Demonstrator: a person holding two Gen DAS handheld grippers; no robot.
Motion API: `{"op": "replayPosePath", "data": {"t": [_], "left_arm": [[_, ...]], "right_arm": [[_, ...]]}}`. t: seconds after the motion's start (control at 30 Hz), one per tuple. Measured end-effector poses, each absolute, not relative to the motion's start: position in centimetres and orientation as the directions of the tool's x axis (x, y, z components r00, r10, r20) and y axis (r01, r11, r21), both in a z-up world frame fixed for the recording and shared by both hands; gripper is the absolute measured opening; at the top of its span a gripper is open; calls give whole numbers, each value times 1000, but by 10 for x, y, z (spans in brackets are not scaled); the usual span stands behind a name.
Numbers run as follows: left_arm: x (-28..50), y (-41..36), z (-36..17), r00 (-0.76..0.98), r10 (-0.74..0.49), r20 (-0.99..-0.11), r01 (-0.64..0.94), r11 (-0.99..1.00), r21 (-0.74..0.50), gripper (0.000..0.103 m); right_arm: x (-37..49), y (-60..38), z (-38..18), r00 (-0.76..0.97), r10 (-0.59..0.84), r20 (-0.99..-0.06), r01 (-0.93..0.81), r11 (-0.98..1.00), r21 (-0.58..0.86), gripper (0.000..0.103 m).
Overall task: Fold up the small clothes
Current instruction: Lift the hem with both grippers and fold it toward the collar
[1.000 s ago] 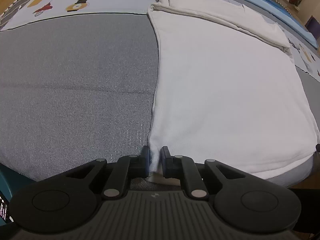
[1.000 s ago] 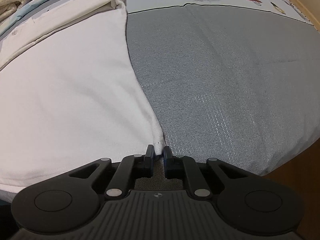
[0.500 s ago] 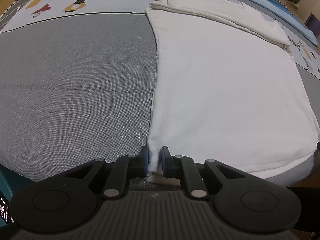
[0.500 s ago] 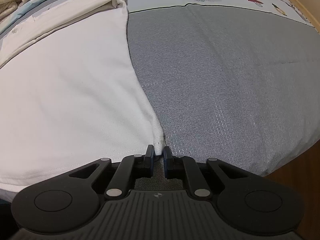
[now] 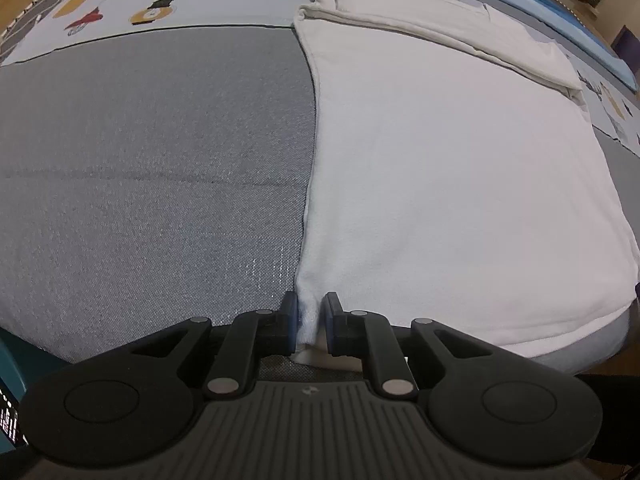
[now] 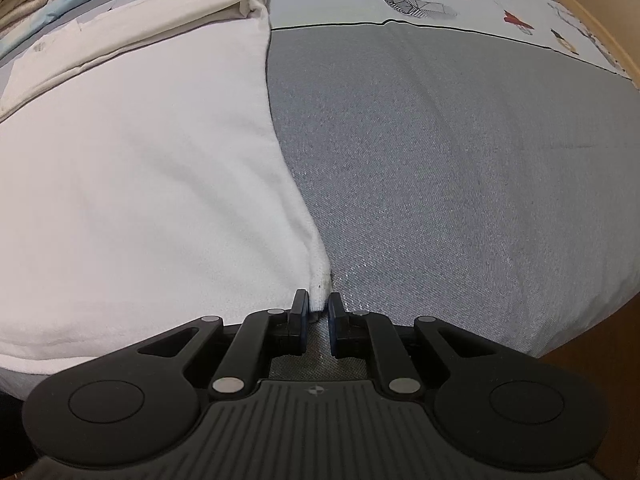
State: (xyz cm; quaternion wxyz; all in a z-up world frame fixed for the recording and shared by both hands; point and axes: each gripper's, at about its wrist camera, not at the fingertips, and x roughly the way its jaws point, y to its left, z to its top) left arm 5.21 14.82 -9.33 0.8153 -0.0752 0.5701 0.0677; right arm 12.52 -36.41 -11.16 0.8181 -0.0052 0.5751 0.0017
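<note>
White garment (image 5: 440, 184) flat, long axis running away; both jaws apparently clenched on near corners.

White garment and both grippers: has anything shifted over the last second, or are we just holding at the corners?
Nothing visibly changed. The left gripper stays pinched on the near left corner of the white garment, and the right gripper stays pinched on its near right corner. The garment lies flat on the grey mat as before, sleeves folded in at the far end.
</note>
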Motion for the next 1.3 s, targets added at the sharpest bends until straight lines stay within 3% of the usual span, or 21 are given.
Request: {"op": "replayPosePath", "data": {"t": [0.4,0.5,0.8,1.1,1.3], "left_arm": [[49,147,-93,346,27,-938,-180,983,-38,13],[48,146,-90,357,31,-934,-180,983,-36,7],[32,136,-65,443,33,-896,-135,990,-30,6],[10,134,25,540,-78,-838,-17,994,-104,5],[-50,147,95,584,-160,-796,79,987,-140,5]], "right_arm": [[127,-365,-109,331,0,-944,-14,1000,-5,10],[127,-364,-108,334,2,-942,-10,1000,-1,8],[113,-373,-72,468,63,-881,10,997,77,6],[88,-398,1,588,201,-784,-28,973,228,5],[37,-428,62,617,300,-728,-119,950,290,4]]}}
